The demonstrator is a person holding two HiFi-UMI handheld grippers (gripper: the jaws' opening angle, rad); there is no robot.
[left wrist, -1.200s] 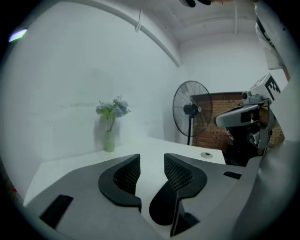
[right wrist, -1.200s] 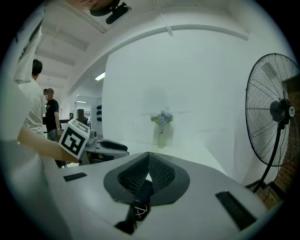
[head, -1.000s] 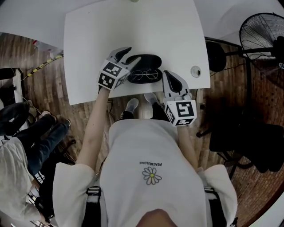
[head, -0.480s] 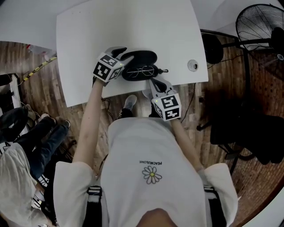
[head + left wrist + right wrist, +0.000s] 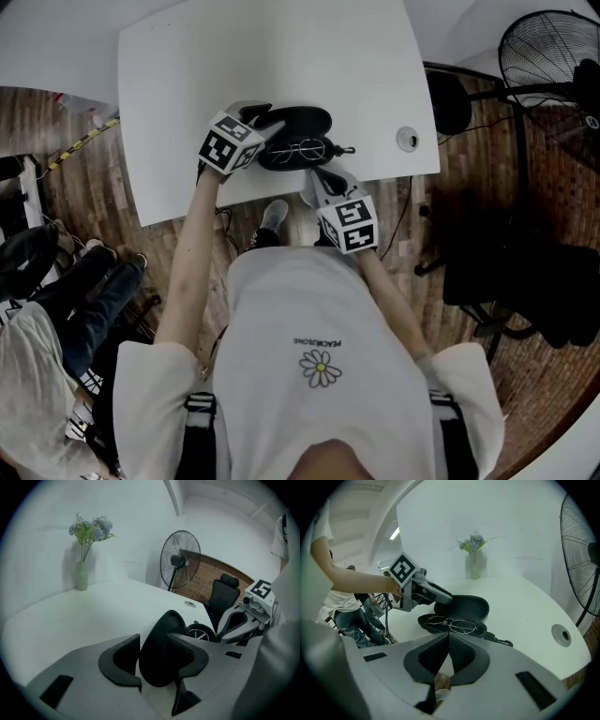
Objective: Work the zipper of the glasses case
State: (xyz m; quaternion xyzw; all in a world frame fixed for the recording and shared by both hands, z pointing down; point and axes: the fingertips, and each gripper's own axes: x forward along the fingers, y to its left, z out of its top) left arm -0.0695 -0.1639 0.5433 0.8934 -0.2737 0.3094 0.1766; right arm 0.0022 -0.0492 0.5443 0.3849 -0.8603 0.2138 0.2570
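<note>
The left gripper's [image 5: 154, 644] jaws are being held wide and are closing. The raised lid [image 5: 161, 644] of the glasses case [image 5: 296, 123] is being straddled by them at its left end. The lid is being touched by the right-hand pad, while a thin strip of table [image 5: 281, 56] is showing between it and the other pad, so it is not yet being squeezed.

The right gripper's [image 5: 447, 635] jaws are being kept fully together, and nothing is being held between them. It is being held at the near edge of the table, just beside the near side of the case and not touching it, with its tips aimed at the case.

The black case is lying open on the white table, close to the near edge. Its long axis is being kept crosswise to the person, running left to right in the head view. The lid is being stood up on the far side, its hollow facing the person. A pair of wire-framed glasses [image 5: 452, 624] is lying in the lower half, lengthwise. A small black strap with a clip [image 5: 502, 642] is trailing from the case's right end, pointing right along the table.
</note>
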